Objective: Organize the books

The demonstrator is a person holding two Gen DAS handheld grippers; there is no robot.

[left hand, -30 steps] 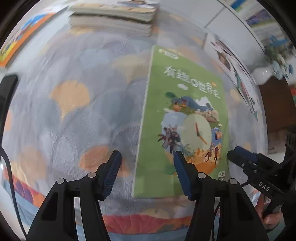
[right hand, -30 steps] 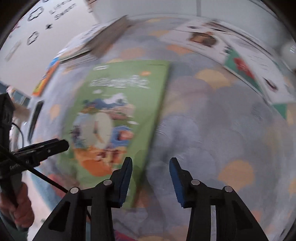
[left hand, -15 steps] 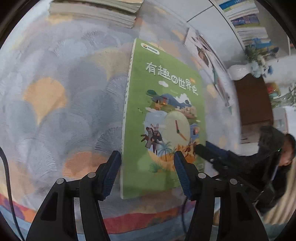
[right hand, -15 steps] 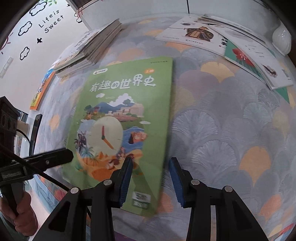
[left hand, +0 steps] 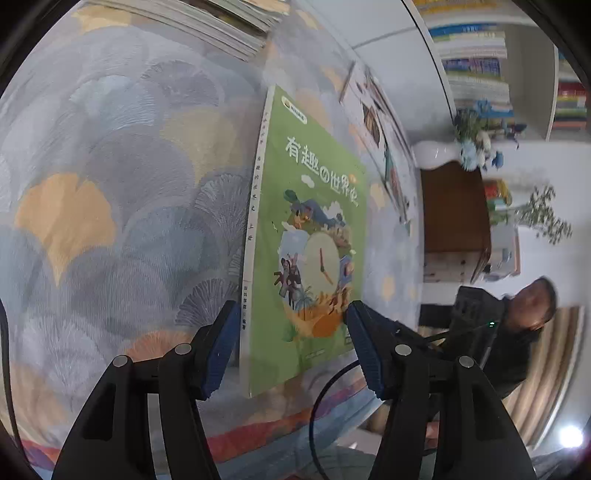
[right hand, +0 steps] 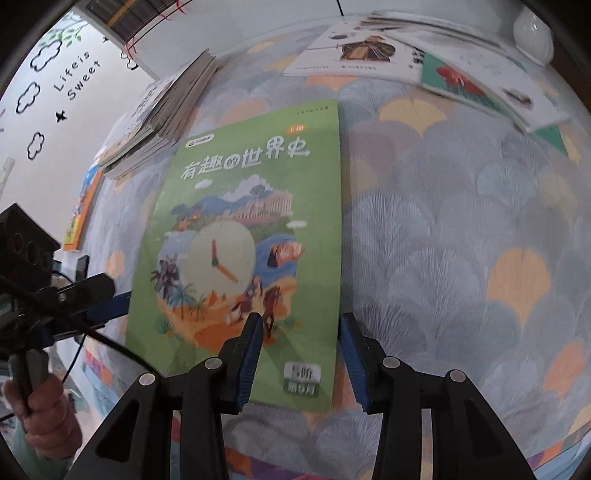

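A green book with a clock on its cover [left hand: 306, 236] [right hand: 251, 236] lies flat on the patterned tablecloth. My left gripper [left hand: 288, 332] is open, its jaws straddling the book's near spine corner. My right gripper [right hand: 301, 343] is open over the book's near right corner; whether either one touches it I cannot tell. The left gripper's tip [right hand: 92, 291] shows at the book's left edge in the right wrist view.
A stack of books [right hand: 162, 110] [left hand: 207, 22] lies at the far left of the table. Several loose books [right hand: 424, 62] [left hand: 380, 125] lie spread at the far right. The table's near edge [left hand: 295, 428] is just below the grippers. A white vase [right hand: 532, 29] stands beyond.
Both grippers have closed in on the green book's near end, so it fills more of each view. The left camera has swung right, showing more of the room. The book has stayed put.
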